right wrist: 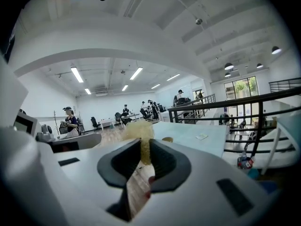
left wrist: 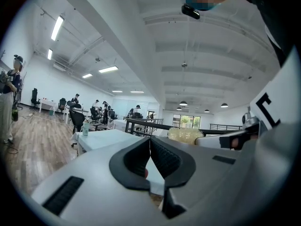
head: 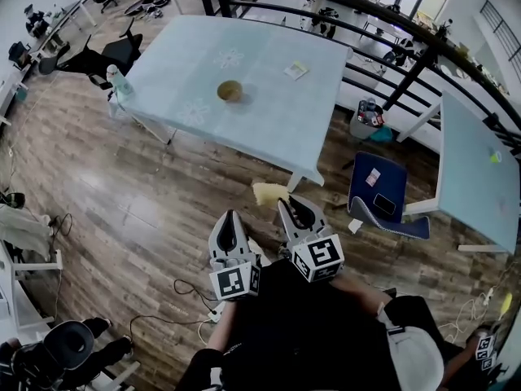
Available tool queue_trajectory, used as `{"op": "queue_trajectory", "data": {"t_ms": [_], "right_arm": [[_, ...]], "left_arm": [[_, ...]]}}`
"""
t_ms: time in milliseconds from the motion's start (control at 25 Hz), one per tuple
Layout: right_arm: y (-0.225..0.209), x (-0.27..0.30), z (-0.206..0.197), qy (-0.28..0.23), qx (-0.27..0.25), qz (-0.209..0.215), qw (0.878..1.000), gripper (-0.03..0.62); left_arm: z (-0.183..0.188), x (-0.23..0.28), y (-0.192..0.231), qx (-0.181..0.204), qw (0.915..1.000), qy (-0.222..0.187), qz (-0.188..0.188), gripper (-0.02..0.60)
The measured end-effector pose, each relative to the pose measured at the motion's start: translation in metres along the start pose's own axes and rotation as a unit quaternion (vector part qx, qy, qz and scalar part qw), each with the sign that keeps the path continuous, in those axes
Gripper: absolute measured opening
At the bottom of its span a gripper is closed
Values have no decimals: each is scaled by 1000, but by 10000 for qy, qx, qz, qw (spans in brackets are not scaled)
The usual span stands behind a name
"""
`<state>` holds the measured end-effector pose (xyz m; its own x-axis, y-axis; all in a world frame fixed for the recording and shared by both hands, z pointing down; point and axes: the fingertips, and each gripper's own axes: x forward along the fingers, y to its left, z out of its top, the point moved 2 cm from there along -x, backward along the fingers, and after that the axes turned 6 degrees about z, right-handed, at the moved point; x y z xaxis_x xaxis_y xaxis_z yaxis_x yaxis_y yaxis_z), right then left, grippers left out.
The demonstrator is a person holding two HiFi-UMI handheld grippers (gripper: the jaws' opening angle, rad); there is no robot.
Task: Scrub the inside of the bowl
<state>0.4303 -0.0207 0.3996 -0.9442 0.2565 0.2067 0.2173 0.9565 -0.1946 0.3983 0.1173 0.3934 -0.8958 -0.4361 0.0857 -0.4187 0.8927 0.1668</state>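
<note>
The bowl [head: 229, 91], upper centre on the table [head: 277, 116], needs steadying: open your closed, empty left gripper [head: 230, 218] for it, your right gripper [head: 286, 205] pinching the yellow sponge [head: 269, 194].

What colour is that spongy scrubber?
The scrubber is pale yellow; the head view shows it best.

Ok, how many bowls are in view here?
1. The bowl stands near the middle of the pale blue table, ahead of the person. Others could be hidden among the distant clutter.
</note>
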Motion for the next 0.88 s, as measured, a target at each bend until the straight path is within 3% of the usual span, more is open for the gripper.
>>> {"op": "queue_trajectory", "data": {"t_ms": [720, 880], "right_arm": [[20, 163, 45, -178, 91, -643, 9977, 63], [33, 194, 45, -176, 110, -716, 9972, 63]], "left_arm": [[47, 140, 107, 2, 9976, 126, -686, 14], [47, 158, 130, 101, 9949, 3, -999, 15]]}}
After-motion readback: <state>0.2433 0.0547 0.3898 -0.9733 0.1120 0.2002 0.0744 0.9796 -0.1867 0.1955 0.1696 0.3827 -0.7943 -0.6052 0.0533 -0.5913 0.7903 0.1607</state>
